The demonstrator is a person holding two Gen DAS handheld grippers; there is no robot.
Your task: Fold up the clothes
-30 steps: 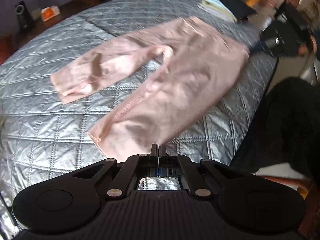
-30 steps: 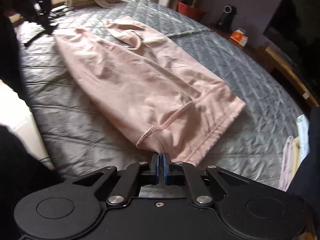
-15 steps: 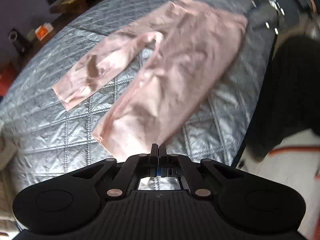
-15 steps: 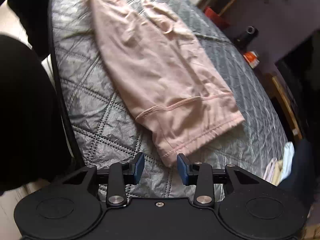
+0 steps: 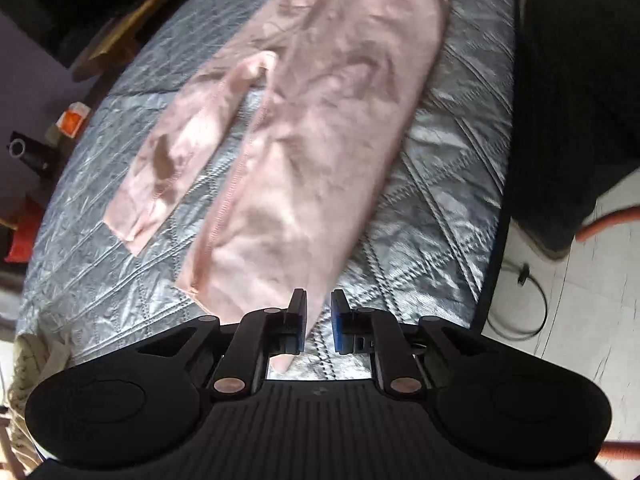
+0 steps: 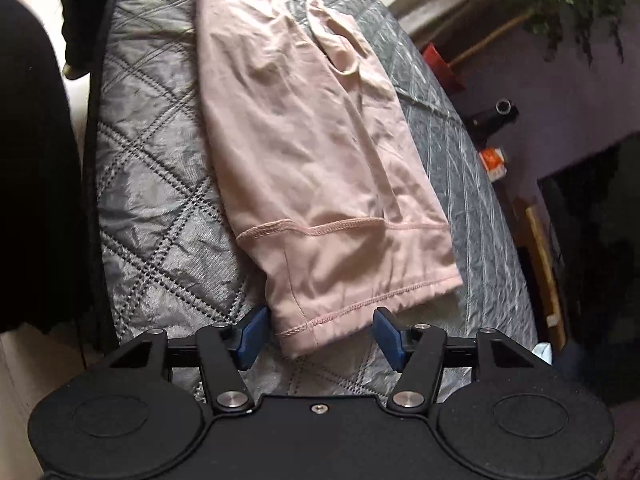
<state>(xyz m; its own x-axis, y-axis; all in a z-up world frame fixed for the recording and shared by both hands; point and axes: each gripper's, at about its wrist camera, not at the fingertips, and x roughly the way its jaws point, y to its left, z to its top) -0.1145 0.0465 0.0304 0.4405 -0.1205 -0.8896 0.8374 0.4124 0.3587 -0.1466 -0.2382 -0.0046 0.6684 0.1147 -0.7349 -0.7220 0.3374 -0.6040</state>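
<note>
Pale pink trousers (image 5: 320,120) lie spread on a grey quilted bed cover (image 5: 440,200), one leg bent off to the left. The left gripper (image 5: 319,320) hovers low over the hem of the nearer leg. Its jaws are opening, and a tip of pink cloth hangs loose in the narrow gap. In the right wrist view the trousers (image 6: 312,160) run away from me across the cover (image 6: 160,200). The right gripper (image 6: 320,338) is opening wide, with the waistband corner lying between its blue pads (image 6: 250,336), untouched by either.
A person in dark clothes (image 5: 572,100) stands at the bed's edge, also dark at the left (image 6: 32,160). A cable (image 5: 520,304) lies on the white floor. An orange box (image 6: 494,162) and a black cylinder (image 6: 498,114) sit past the far side.
Both grippers were shut on the trousers a second ago. The right one let go first and has spread wider; the left has just parted. Both sank and rolled, and the cloth now rests flat.
</note>
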